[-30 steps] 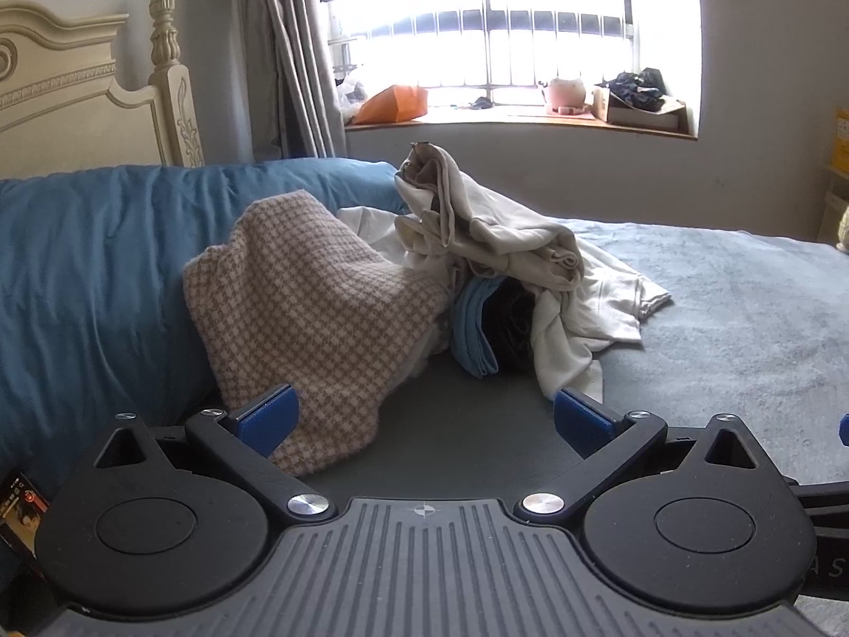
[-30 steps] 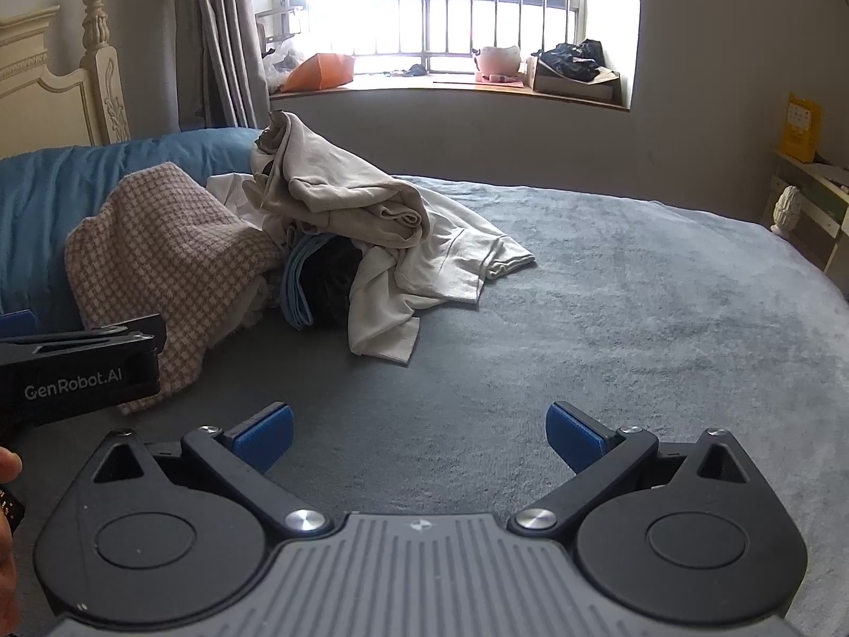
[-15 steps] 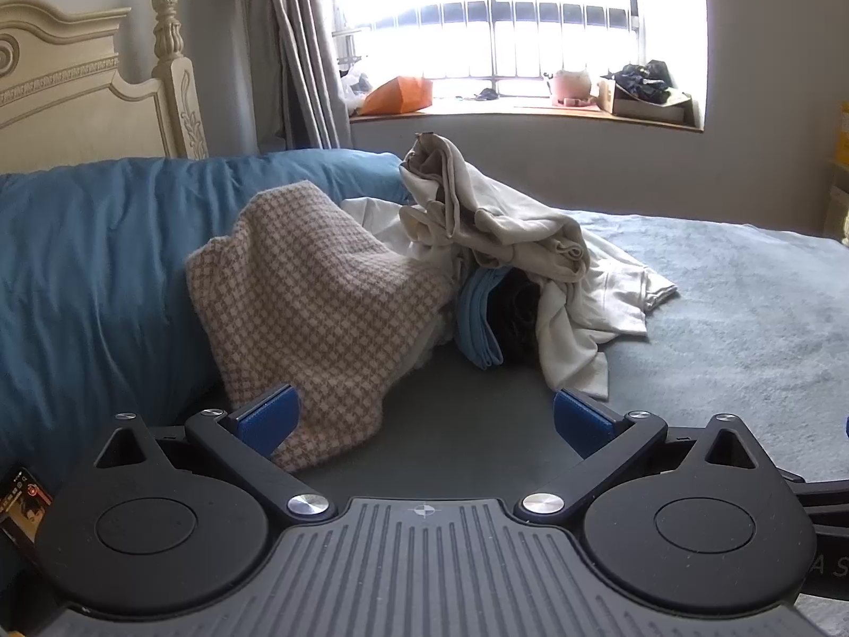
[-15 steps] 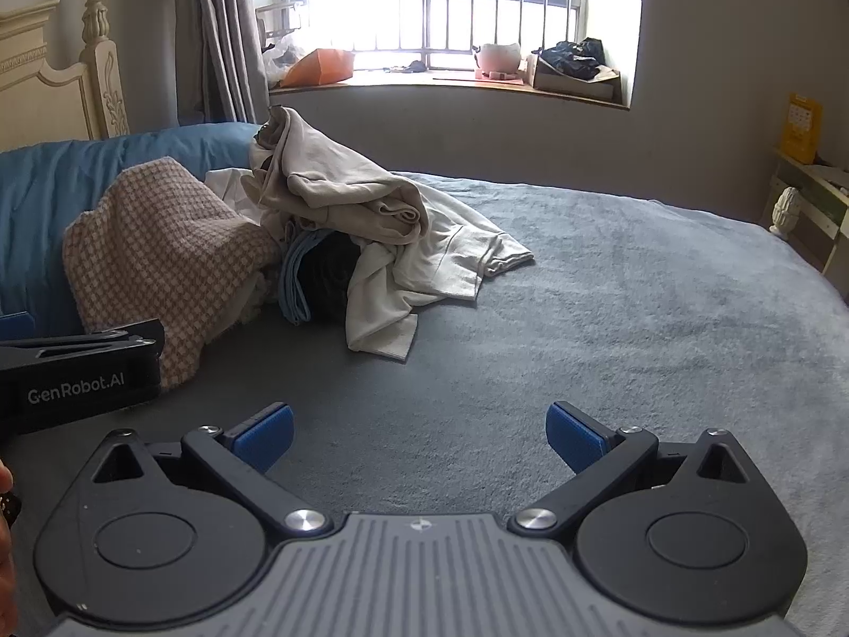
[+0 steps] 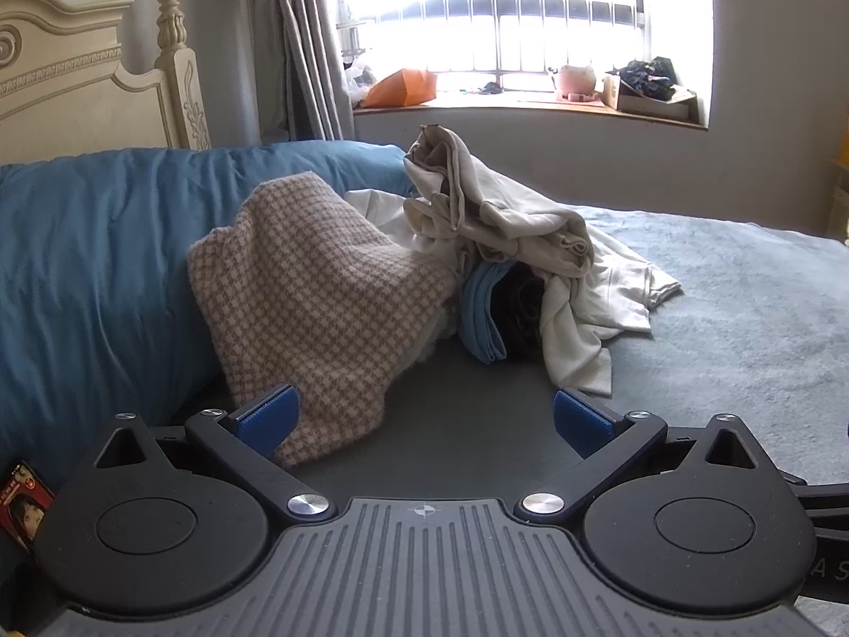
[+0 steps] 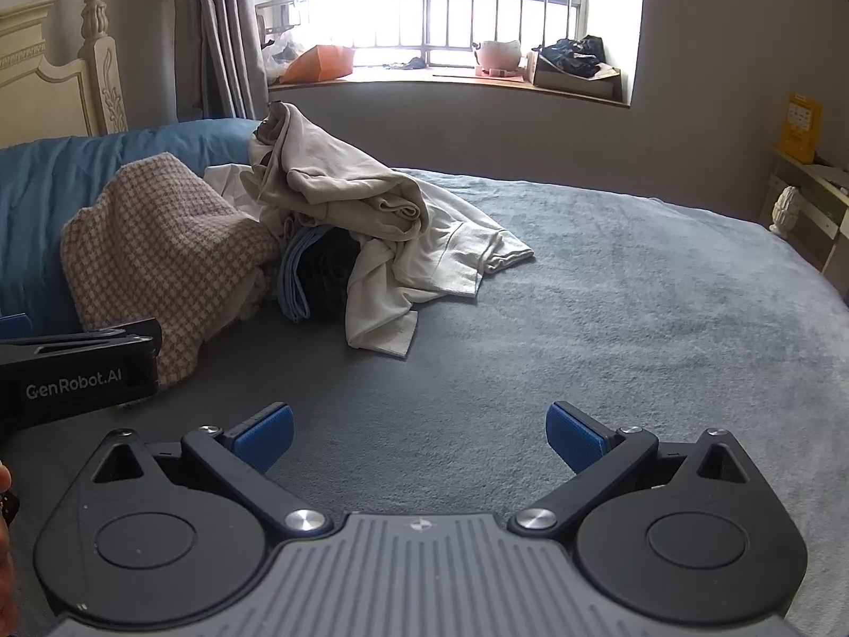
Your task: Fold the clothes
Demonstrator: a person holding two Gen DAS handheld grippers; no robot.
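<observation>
A pile of clothes lies on the grey bed. It holds a pink-and-white checked garment, a beige garment on top, a cream shirt, and a blue piece beside something dark. My left gripper is open and empty, just in front of the checked garment's hem. My right gripper is open and empty over bare bed cover, well short of the pile. The left gripper's body shows at the right wrist view's left edge.
A blue duvet lies left of the pile against a cream headboard. A windowsill with boxes and a bowl runs behind the bed. Grey bed cover stretches to the right. A side shelf stands at far right.
Both grippers have drawn back and risen slightly, so the pile sits a little farther and lower in both views. Both stay open and empty.
</observation>
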